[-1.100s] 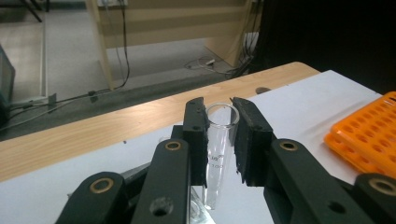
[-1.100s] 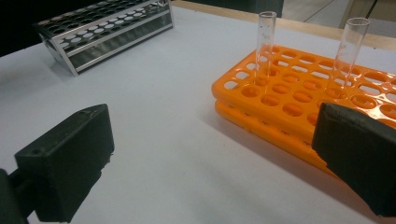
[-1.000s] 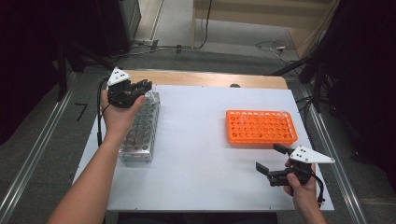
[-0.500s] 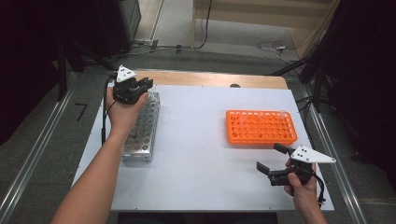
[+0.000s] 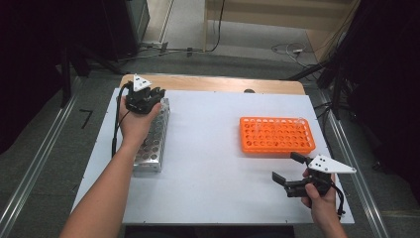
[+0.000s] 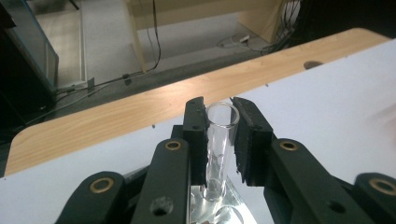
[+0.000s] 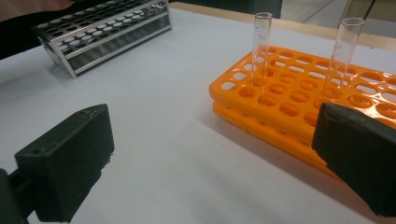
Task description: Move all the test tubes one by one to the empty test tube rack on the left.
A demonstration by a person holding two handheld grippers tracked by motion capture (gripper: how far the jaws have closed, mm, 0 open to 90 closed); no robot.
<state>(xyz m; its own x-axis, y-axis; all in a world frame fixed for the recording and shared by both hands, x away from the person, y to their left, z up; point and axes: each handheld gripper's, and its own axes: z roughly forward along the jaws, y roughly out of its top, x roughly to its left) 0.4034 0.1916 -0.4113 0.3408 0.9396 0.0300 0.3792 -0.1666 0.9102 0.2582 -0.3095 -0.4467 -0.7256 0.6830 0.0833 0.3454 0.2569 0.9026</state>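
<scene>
Black right tool (image 5: 286, 168), nearest us, rests with jaws spread and empty beside the orange rack (image 5: 277, 135), we judge awaiting its turn. Farther off, our left tool (image 5: 148, 96) pinches a glass tube (image 6: 219, 140) upright over the metal rack (image 5: 153, 134), aligned for a hole.

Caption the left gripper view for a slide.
Left gripper clamps a clear glass test tube standing upright over the metal rack, wooden table edge beyond.

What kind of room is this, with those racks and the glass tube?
Probably a lab or workshop set up for recording bench work. A white table carries a metal tube rack and an orange tube rack holding two glass tubes, with cables trailing over the bare floor beyond.
</scene>
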